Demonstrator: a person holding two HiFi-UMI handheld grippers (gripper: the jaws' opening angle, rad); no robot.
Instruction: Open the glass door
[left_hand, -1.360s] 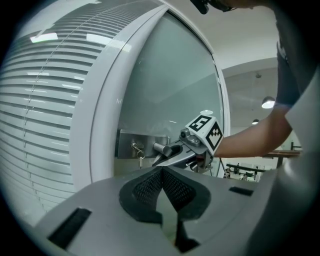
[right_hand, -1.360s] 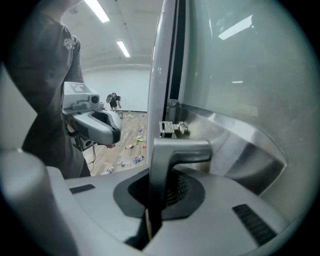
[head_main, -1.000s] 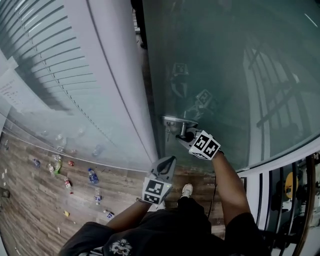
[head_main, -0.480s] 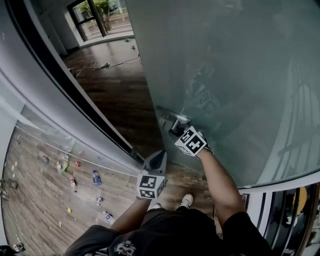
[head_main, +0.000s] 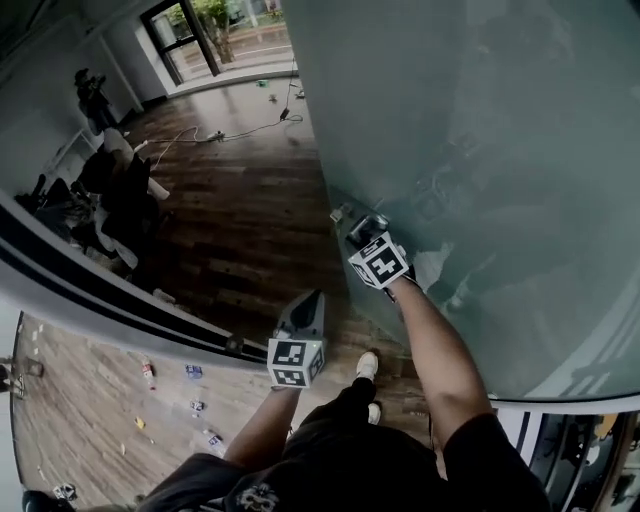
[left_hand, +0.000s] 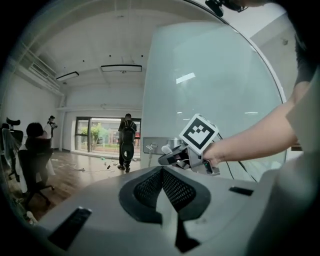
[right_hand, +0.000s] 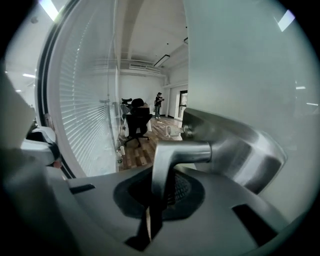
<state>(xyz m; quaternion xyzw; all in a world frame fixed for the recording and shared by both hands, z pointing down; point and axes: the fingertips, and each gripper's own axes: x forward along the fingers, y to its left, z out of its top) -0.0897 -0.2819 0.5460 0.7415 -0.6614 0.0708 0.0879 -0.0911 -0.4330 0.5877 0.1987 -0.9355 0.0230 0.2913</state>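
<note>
The right tongs (head_main: 358, 228) are clamped on the metal handle (right_hand: 182, 152) of the glass door (head_main: 480, 140) — the hold for swinging it, and it stands open on the person's right — while the left tongs (head_main: 308, 300), pressed together and empty, hang clear.

A dark wooden plank floor (head_main: 250, 200) runs back to a wide window (left_hand: 97, 136) with daylight and greenery behind it, and loose cables (head_main: 240, 128) trail across the boards near it. The white walls (left_hand: 20, 105) meet a white ceiling (left_hand: 110, 45) that carries a long rectangular light fitting (left_hand: 121, 67). A black office chair (left_hand: 34, 162) stands at the left, a person (left_hand: 126, 142) stands before the window, and slatted blinds (right_hand: 85, 115) hang behind a glass partition.
</note>
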